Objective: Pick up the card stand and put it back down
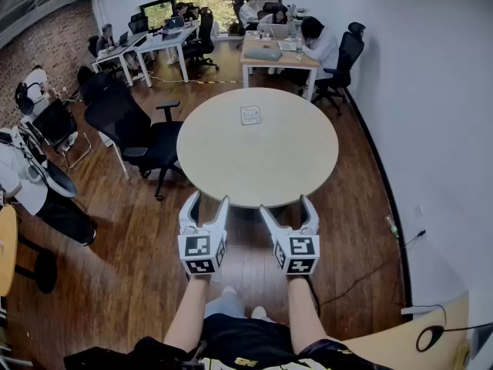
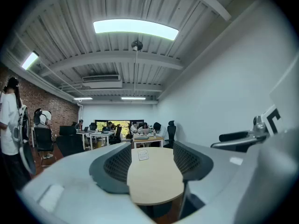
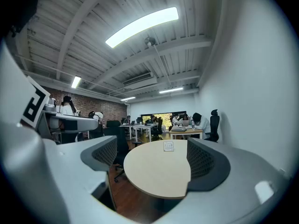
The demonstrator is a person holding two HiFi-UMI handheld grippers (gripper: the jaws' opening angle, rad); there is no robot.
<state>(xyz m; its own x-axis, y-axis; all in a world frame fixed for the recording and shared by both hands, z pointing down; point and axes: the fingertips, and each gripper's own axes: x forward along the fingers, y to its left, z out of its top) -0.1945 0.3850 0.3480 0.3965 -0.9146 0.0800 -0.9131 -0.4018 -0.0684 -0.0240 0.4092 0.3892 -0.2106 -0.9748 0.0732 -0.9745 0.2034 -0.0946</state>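
A round beige table (image 1: 262,160) is standing on the wood floor (image 1: 131,260), with a black office chair (image 1: 127,126) sitting beside its left edge. The left gripper (image 1: 208,200) and right gripper (image 1: 285,205) are hovering level at its near edge, jaws spread and empty. The card stand (image 1: 250,115) is standing on the table's far side, well apart from both.
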